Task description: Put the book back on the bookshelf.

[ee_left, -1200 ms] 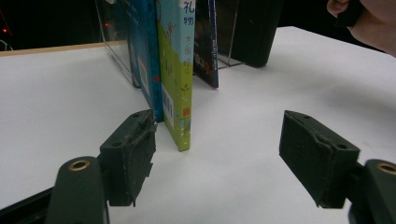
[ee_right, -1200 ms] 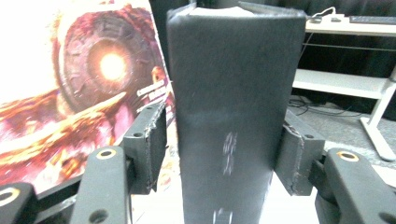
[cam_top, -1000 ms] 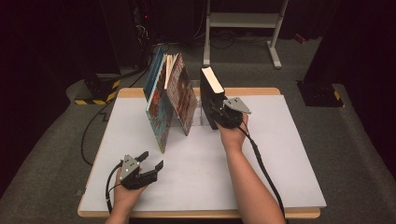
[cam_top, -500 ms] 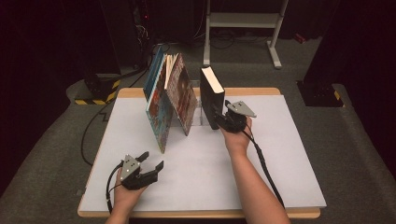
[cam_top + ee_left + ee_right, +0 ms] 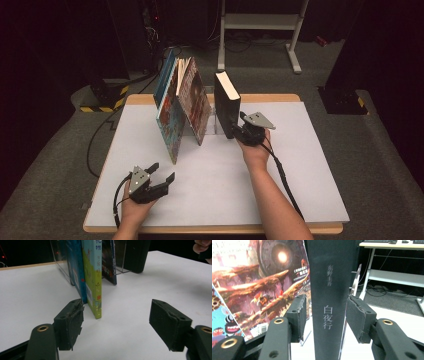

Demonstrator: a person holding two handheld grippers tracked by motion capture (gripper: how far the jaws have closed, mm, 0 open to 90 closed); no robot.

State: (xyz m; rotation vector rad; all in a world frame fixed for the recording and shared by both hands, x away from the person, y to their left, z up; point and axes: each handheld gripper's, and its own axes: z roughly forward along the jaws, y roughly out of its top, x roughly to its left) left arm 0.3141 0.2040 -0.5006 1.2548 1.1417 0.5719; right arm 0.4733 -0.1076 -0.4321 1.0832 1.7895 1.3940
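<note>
A thick black book (image 5: 226, 102) stands upright on the white table (image 5: 300, 165), its spine with pale characters (image 5: 329, 277) facing my right gripper. My right gripper (image 5: 235, 131) reaches level around that spine low down. Its jaws have just been closing with the book between them. In the right gripper view (image 5: 325, 315) the right pad meets the spine and a thin slit remains at the left pad. My left gripper (image 5: 162, 171) rests near the front left of the table, open with nothing in it (image 5: 116, 315). It points at the picture books (image 5: 93, 277).
Several thin colourful books (image 5: 182, 107) lean together left of the black book, fanned out toward the front. A clear bookend (image 5: 120, 262) stands between them and the black book. A white metal rack (image 5: 260, 22) stands on the floor beyond the table. Cables trail from both grippers.
The right gripper's jaws have drawn in around the black book's spine. The left hand and the leaning books have stayed where they were.
</note>
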